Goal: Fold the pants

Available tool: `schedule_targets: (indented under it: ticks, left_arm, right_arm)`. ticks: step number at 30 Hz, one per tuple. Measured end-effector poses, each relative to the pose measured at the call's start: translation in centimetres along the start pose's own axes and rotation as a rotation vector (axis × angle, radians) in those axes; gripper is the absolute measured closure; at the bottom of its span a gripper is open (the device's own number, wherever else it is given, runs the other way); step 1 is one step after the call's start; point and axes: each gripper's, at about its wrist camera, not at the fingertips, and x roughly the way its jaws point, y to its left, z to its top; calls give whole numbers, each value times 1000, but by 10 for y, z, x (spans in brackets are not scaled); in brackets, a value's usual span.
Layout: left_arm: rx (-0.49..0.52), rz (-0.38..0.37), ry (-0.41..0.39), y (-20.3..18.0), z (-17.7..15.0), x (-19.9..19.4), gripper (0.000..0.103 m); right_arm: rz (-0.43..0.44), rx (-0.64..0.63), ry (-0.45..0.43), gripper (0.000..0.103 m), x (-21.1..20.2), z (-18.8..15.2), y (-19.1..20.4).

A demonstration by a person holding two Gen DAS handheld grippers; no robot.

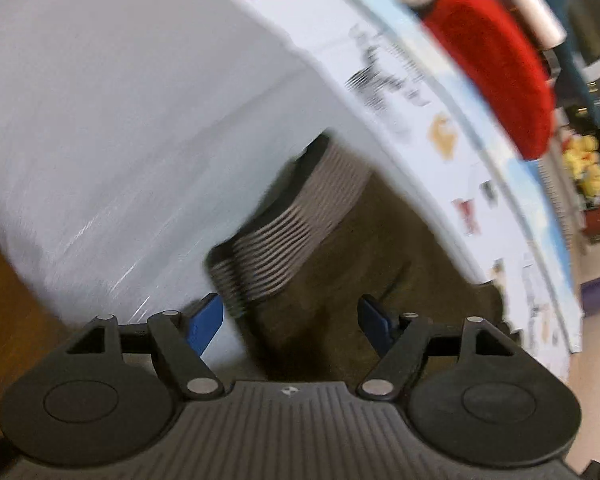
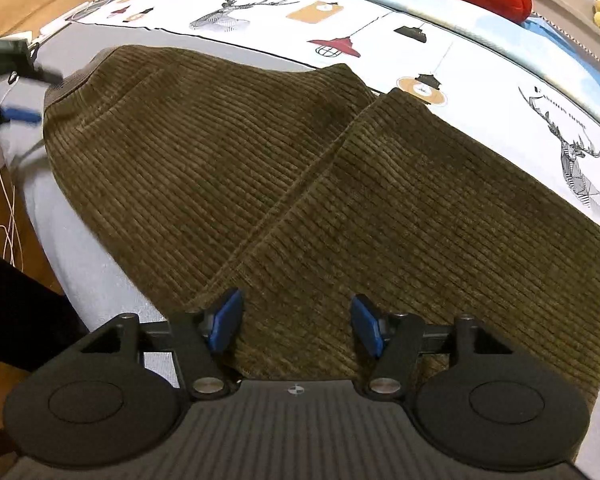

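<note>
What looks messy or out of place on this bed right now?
Little stands out. The brown corduroy pants lie mostly flat on the grey sheet, one leg overlapping the other along a slanted edge. White cables dangle loosely off the bed's side.

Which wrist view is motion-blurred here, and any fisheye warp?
Left wrist: heavy smear across the pants waistband and the printed sheet. Right wrist: sharp, corduroy ribs on the pants are crisp. Both views bow the bed edges.

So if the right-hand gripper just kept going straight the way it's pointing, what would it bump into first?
Most likely the brown corduroy pants: the right gripper points down with open jaws over the cloth near its edge. How much gap remains is hard to tell.
</note>
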Motion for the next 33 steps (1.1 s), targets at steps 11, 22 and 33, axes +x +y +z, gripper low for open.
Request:
schedule_targets:
  ticks: [11,22,33]
  left_arm:
    - [26,68,-15,-14,-1,26,37]
    - [568,-82,-420,-147,-69,-42,76]
    - [1056,-572,-12,-305,-236,-5,54]
  right_arm:
    - [-3,0,-5,40,0,1,-1]
    - [-132,259,-220,42,-42,-7,-59]
    - [86,951,-476,39,-87,-84,-174]
